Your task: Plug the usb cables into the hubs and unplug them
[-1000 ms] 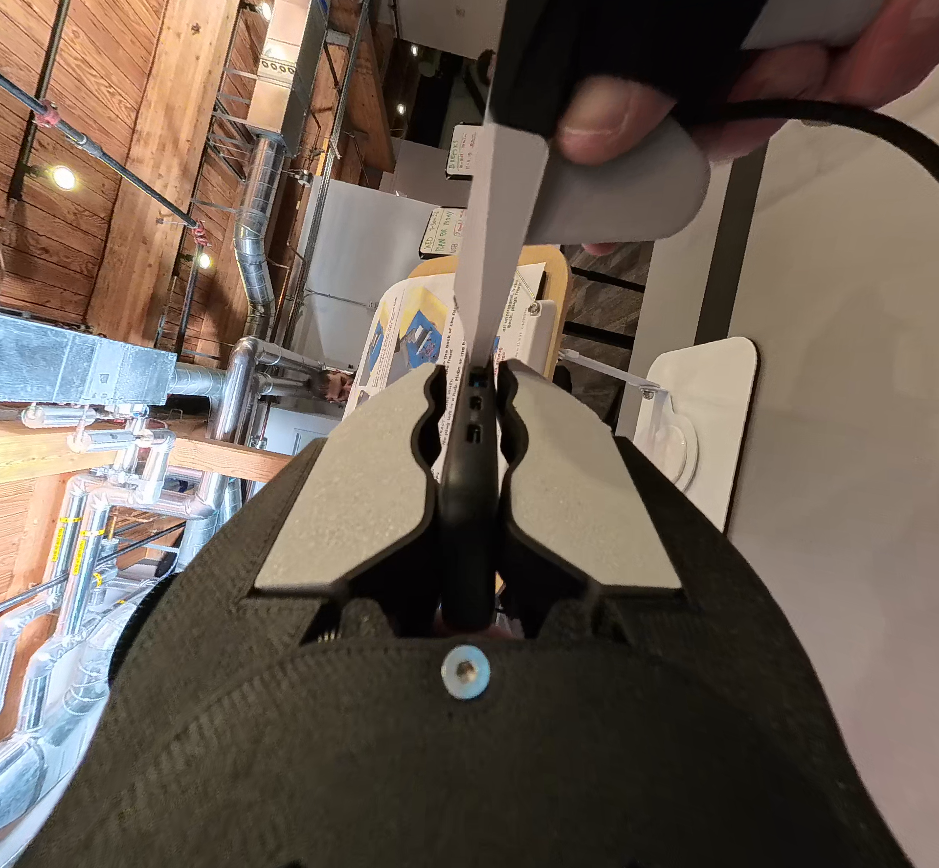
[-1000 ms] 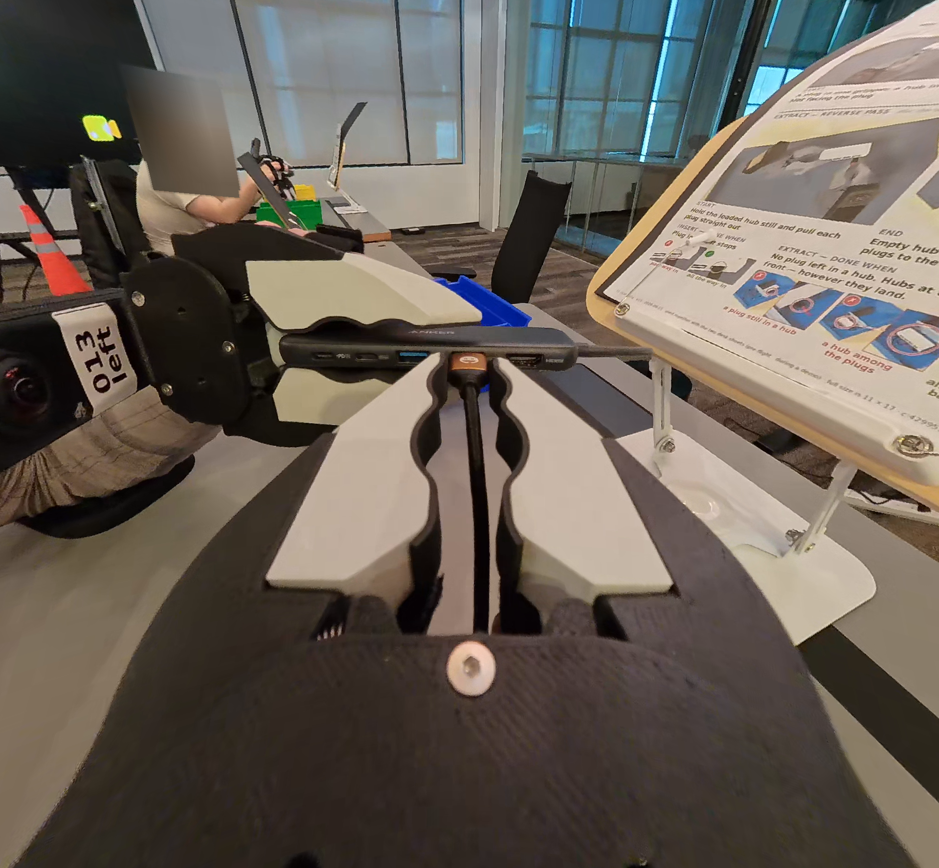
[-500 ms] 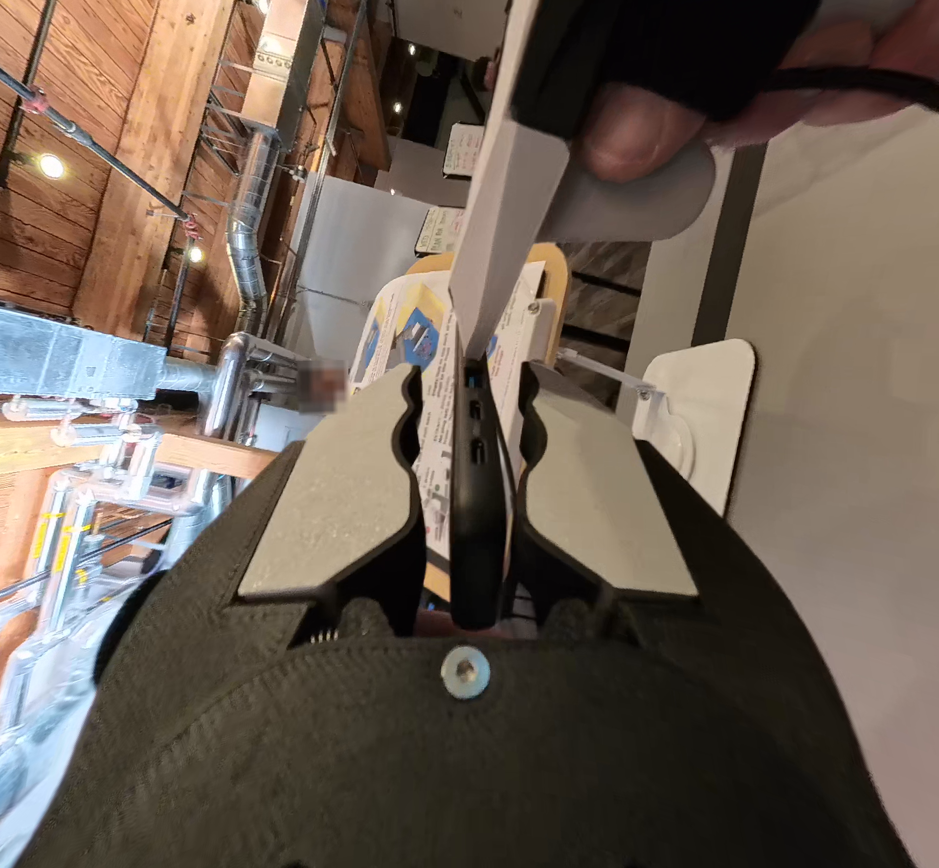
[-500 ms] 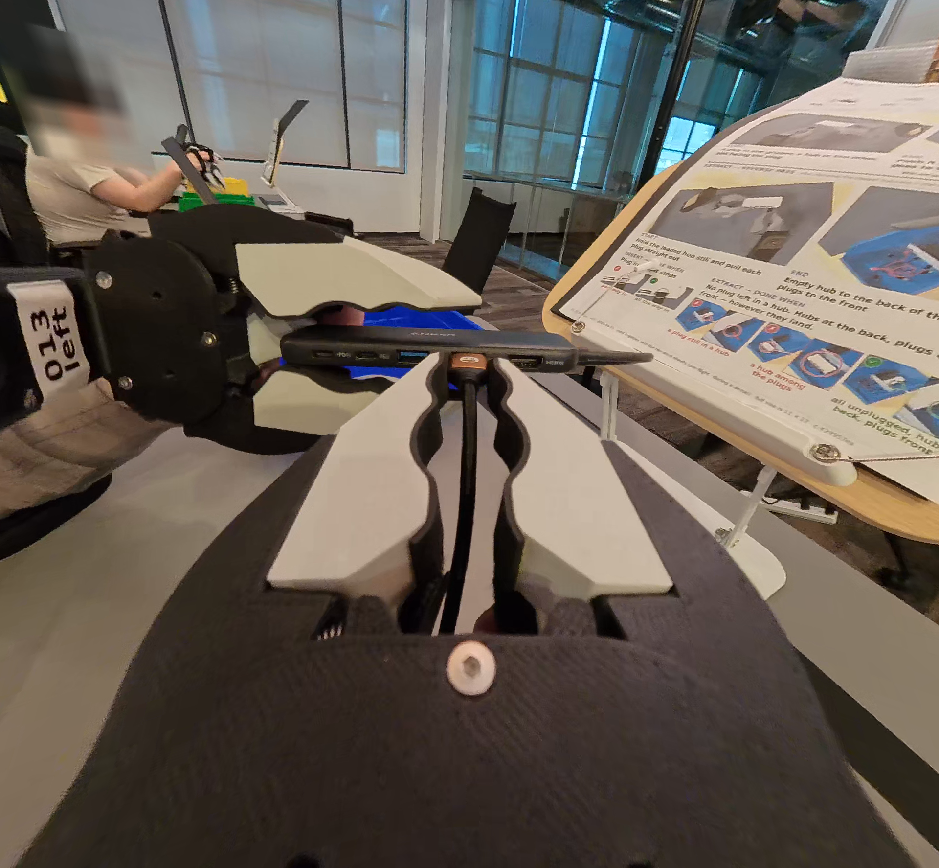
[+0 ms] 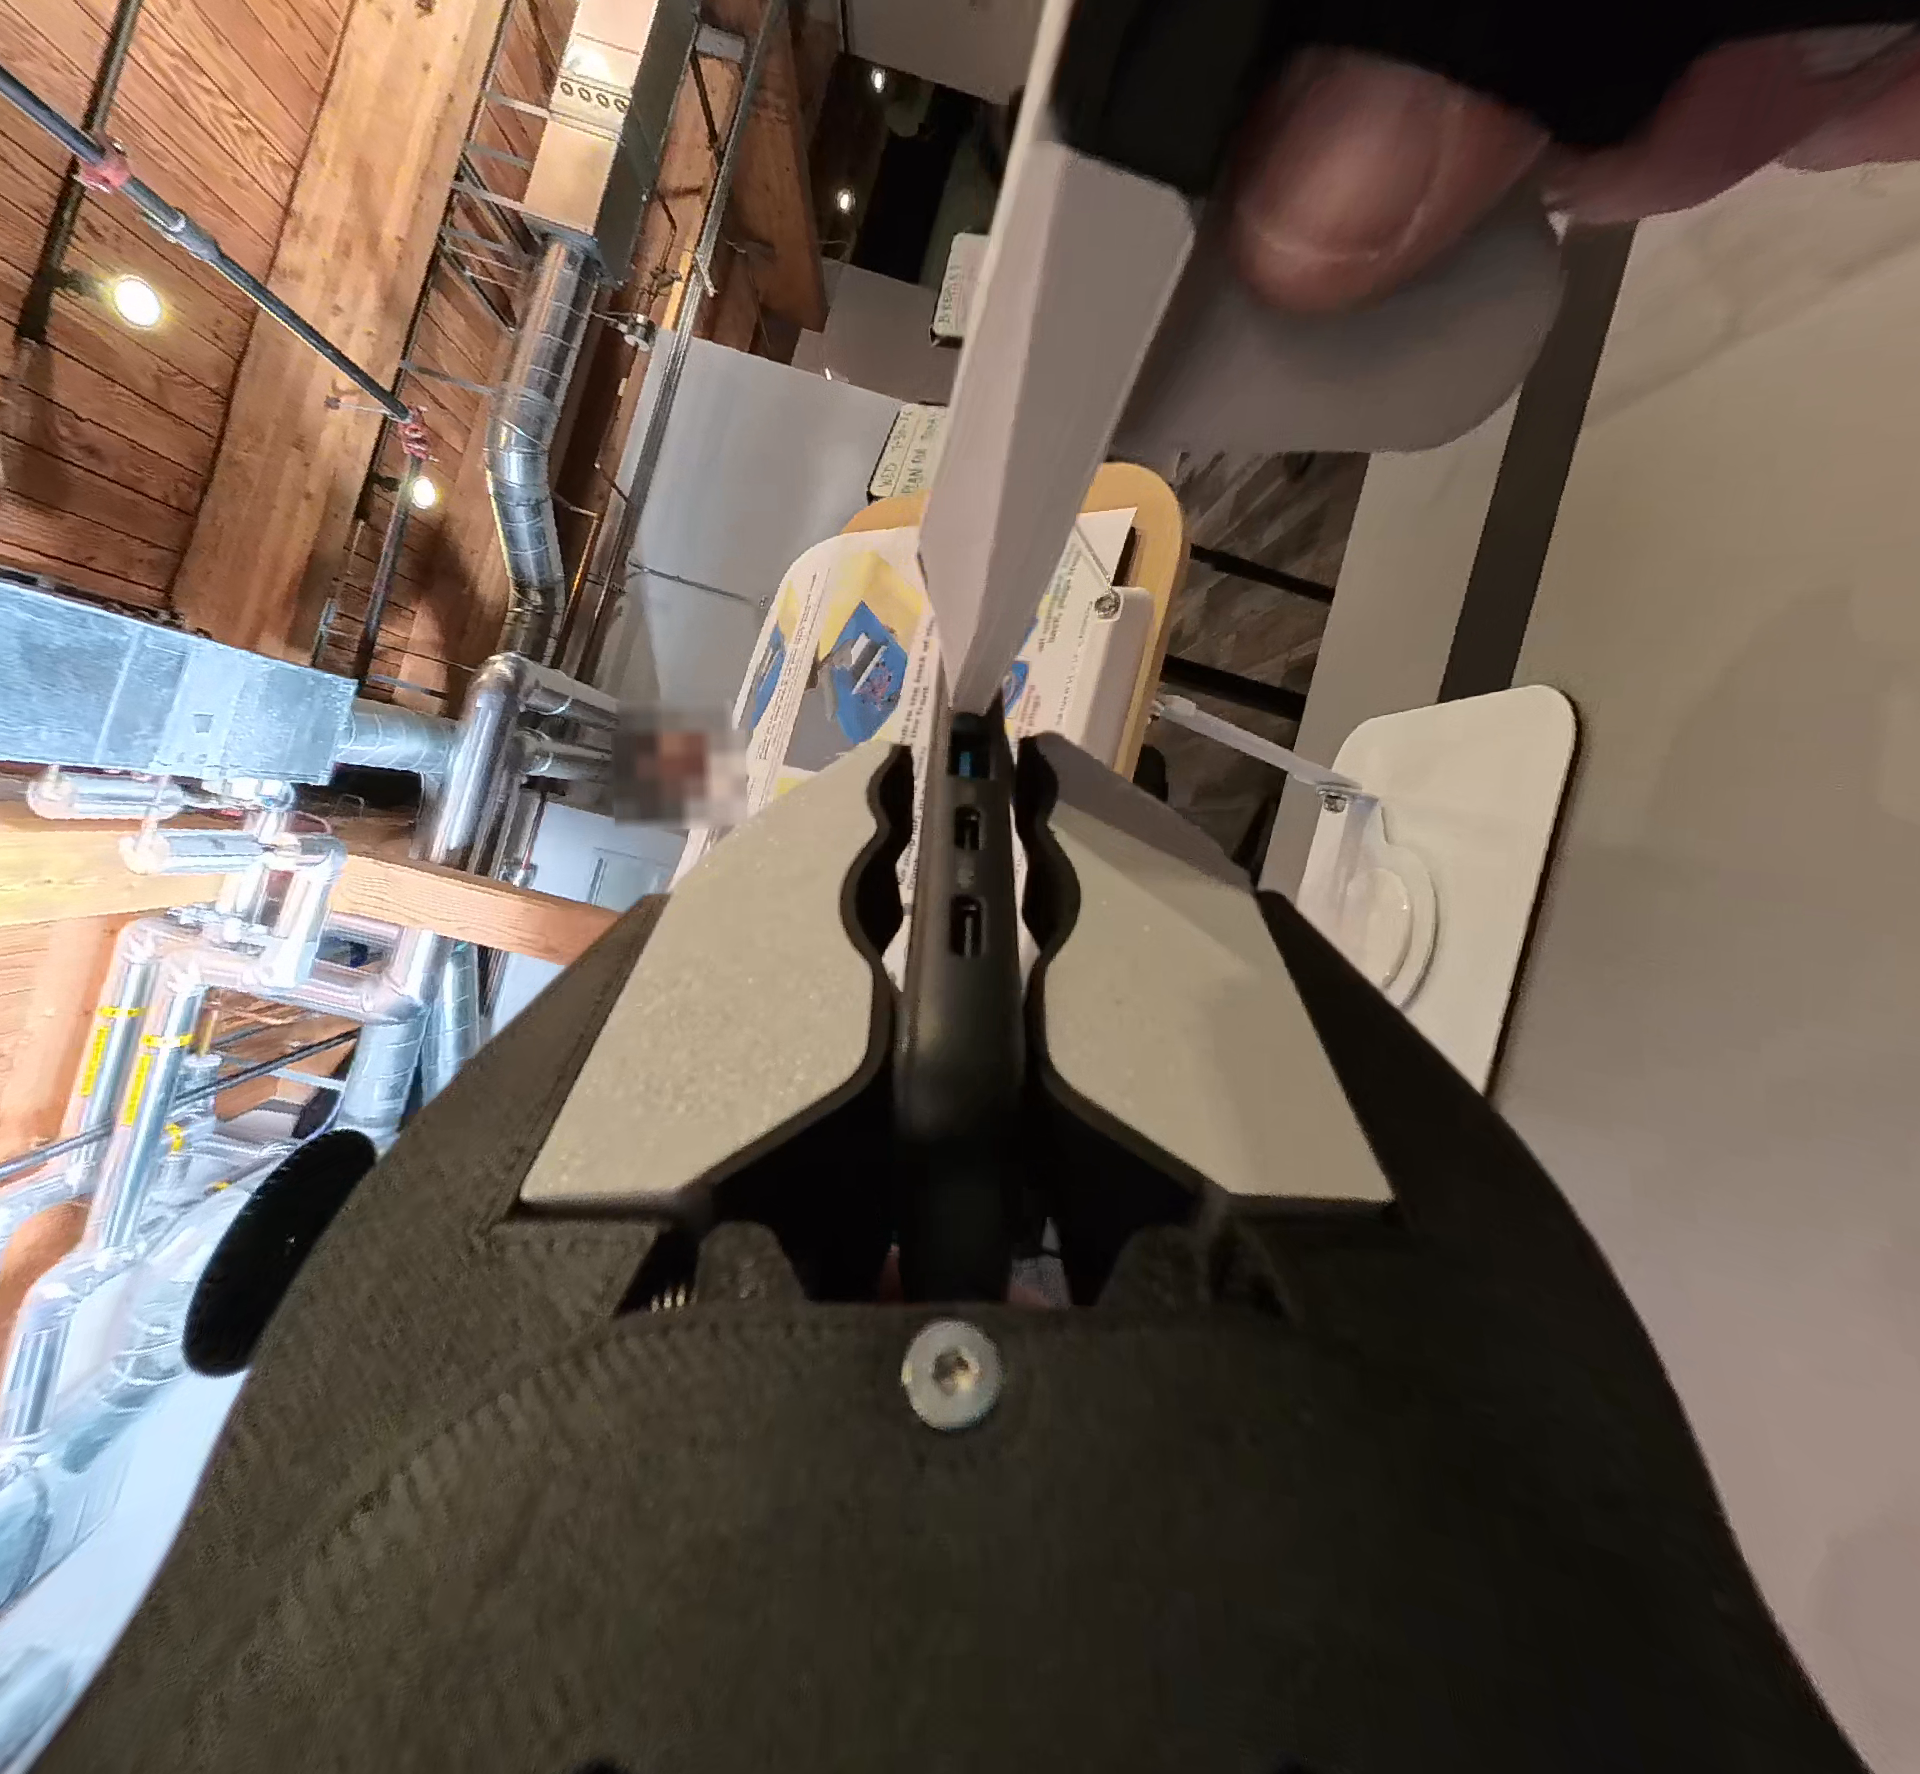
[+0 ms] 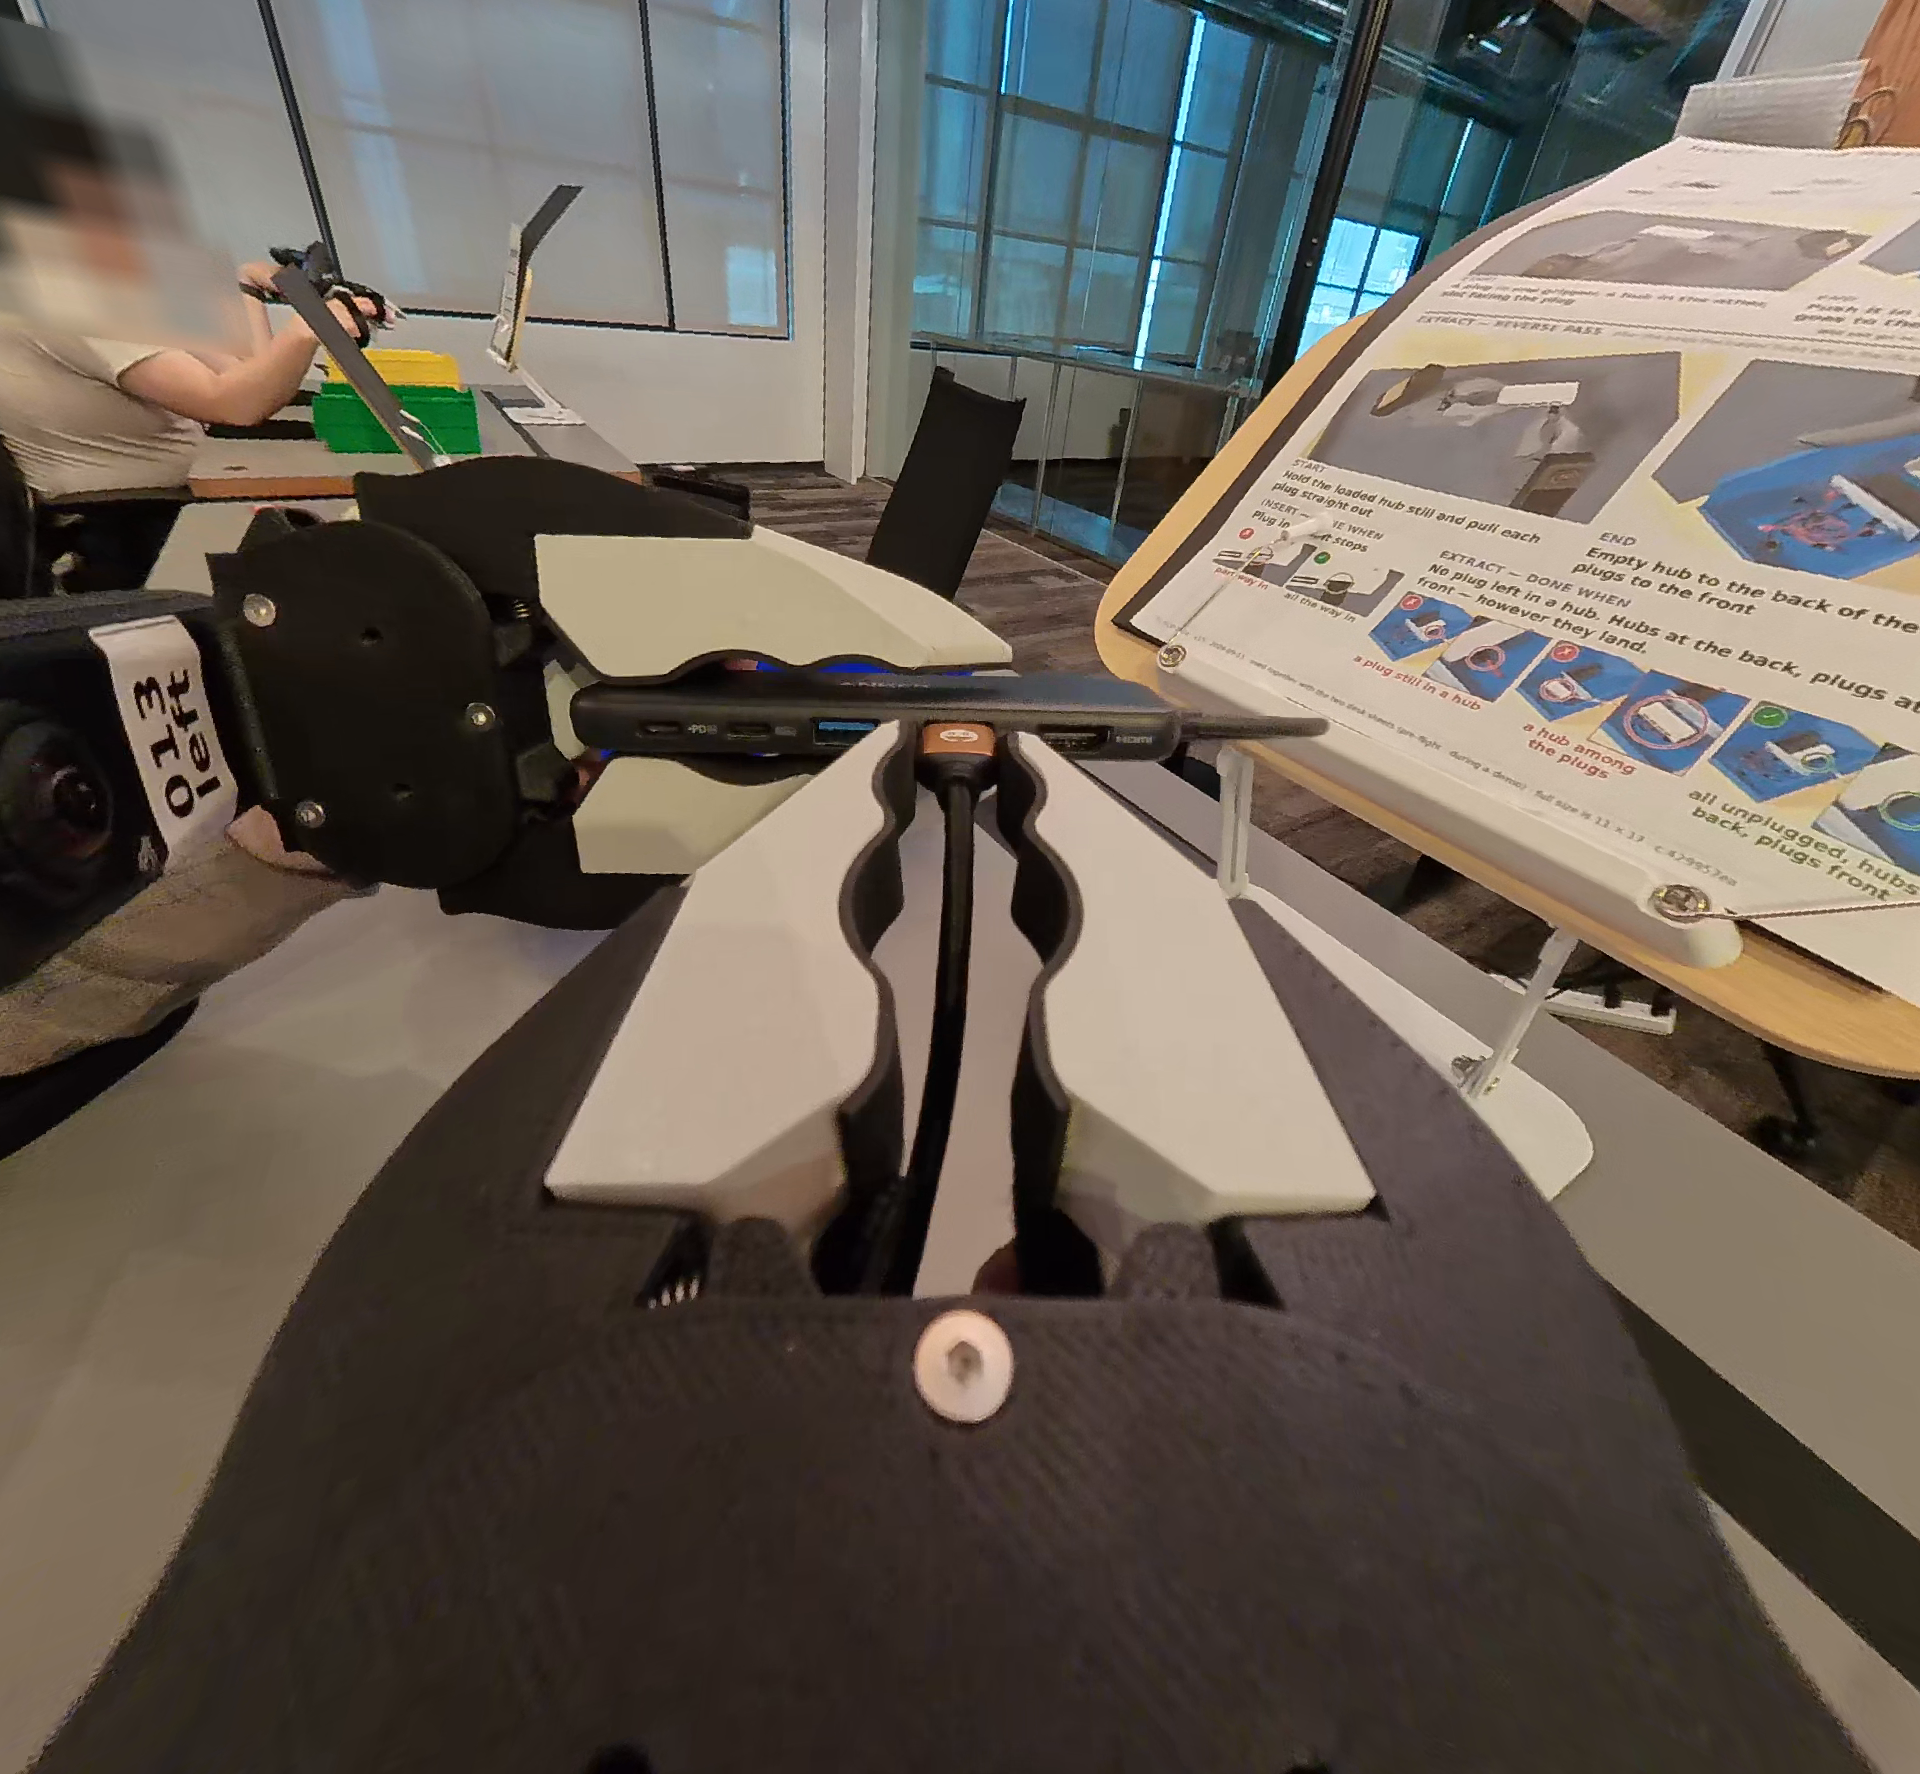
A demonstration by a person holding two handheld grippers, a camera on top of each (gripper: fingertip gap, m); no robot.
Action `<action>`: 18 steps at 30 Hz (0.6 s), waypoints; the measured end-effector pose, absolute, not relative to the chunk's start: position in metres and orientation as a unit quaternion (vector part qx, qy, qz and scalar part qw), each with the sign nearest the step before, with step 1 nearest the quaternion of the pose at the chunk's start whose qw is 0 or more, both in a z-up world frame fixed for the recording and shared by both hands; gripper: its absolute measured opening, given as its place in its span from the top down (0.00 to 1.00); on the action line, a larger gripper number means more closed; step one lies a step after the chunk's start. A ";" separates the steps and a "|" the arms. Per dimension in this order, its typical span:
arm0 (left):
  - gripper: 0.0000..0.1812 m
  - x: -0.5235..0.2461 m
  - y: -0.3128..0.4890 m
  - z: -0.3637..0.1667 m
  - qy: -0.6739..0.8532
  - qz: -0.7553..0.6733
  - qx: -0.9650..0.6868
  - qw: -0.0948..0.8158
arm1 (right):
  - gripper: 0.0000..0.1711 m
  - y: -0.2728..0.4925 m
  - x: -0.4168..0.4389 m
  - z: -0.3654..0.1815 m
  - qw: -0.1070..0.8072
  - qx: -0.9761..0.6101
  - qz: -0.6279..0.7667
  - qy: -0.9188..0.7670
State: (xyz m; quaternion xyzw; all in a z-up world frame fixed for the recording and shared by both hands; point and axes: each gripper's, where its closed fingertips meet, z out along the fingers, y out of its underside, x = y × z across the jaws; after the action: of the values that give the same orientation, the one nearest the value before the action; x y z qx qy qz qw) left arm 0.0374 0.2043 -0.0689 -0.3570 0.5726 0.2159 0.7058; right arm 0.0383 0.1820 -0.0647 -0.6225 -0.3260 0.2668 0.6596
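1. The grey table [image 6: 312, 1153] lies below both pairs of fingers and bears nothing of the work itself – hub and plug are both held up in the air, probably so that each tool can line up freely with the other

2. The tilted instruction board [image 6: 1558, 685] on its white stand [image 6: 1538, 1142] stands beyond the right fingers and off to their right side, well apart from the grip

3. The left gripper [image 5: 961, 851] has its fingers clenched on the hub [image 6: 883, 711], a slim dark bar. In the left wrist view the bar runs lengthwise down the slot between the fingers, its port edge turned up toward the camera; in the right wrist view it juts out past the left fingertips, so the ports face the right tool – a hold that looks meant to brace the hub against a push or pull

4. The right gripper [image 6: 956, 789] has its fingertips pinched on the plug [image 6: 957, 743], copper-coloured, which sits right at their tips and touches the hub's port edge. Whether it is fully seated cannot be told

5. The black cable [image 6: 945, 945] trails back from the plug down the open channel between the right fingers, loose there and touching neither side plainly
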 end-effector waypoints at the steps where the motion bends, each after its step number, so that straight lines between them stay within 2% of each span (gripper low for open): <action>1: 0.89 0.038 0.204 -0.069 0.574 0.214 -0.350 0.709 | 0.93 0.182 0.038 -0.065 0.661 -0.622 0.263 -0.326; 6: 0.89 0.038 0.205 -0.074 0.579 0.186 -0.334 0.720 | 0.91 0.186 0.036 -0.069 0.671 -0.626 0.227 -0.326; 18: 0.89 0.036 0.211 -0.089 0.595 0.149 -0.316 0.724 | 0.93 0.190 0.030 -0.082 0.673 -0.643 0.170 -0.322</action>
State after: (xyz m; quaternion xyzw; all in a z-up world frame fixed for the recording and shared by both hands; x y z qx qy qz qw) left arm 0.0357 0.2112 -0.0889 -0.3162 0.5950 0.1487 0.7238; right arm 0.0303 0.1901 -0.0824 -0.6432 -0.3224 0.1698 0.6734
